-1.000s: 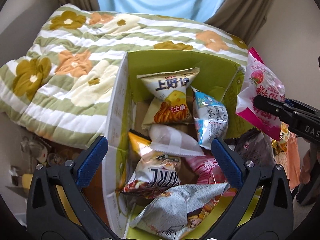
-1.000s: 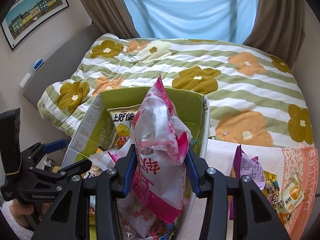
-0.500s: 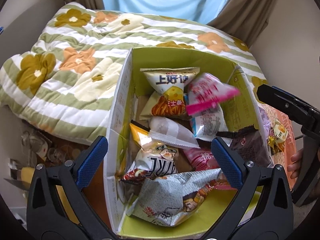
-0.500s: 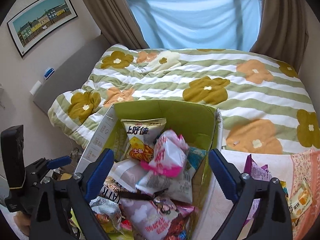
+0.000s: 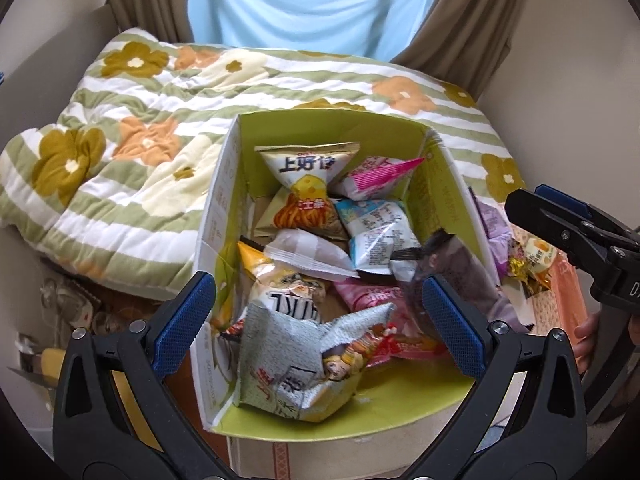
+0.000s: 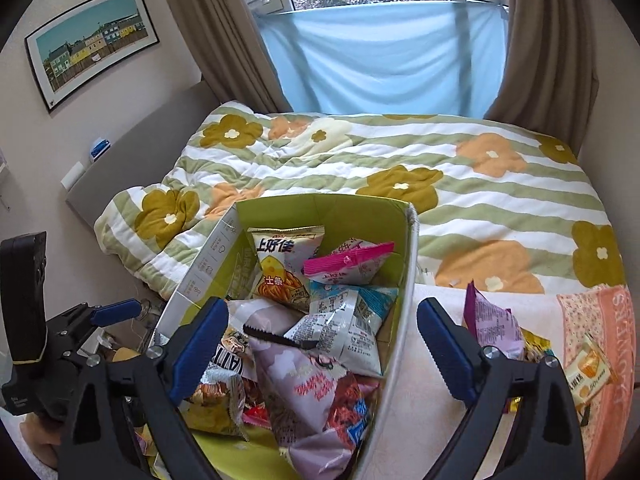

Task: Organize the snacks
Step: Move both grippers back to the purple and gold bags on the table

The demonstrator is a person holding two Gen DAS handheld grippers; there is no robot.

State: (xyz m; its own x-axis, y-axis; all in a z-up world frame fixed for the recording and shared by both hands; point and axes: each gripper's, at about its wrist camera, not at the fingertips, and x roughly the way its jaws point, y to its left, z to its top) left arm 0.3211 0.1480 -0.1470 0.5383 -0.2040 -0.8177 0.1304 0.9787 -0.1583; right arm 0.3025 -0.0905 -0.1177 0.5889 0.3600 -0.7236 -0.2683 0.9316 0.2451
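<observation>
My left gripper (image 5: 318, 320): black frame, blue textured pads, silver screws.
My right gripper (image 6: 322, 350): same black frame, blue pads.

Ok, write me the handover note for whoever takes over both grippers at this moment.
Right gripper: open, empty; it has just let go of the pink snack bag, which now lies at the far end of the green box.
Left gripper: open, empty, above the box.
Done: the box holds a pile of snack bags, the pink one on top.
Left: a purple bag, a yellow-orange packet and a few more on the cloth right of the box.
</observation>
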